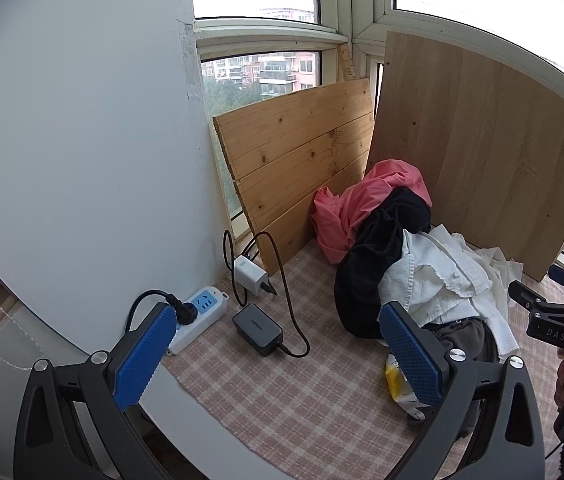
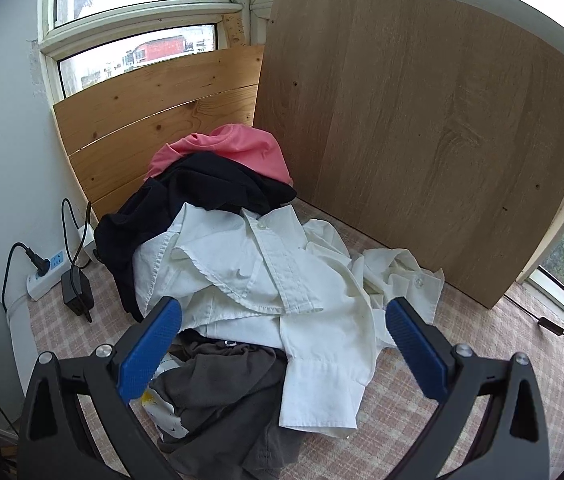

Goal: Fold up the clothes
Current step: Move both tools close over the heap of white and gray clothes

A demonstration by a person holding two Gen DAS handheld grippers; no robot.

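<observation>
The white shirt (image 2: 266,280) lies over a black garment (image 2: 202,196), a pink garment (image 2: 242,148) and a grey garment (image 2: 222,384). The checked cloth (image 1: 282,400) is pink and cream plaid. Both grippers carry blue textured pads (image 2: 150,350) on black frames. The power strip (image 1: 198,320) is white with a blue face.

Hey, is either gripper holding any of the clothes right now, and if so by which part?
Nothing is held. The left gripper and right gripper are both open, hovering short of the white shirt on the pile.
</observation>
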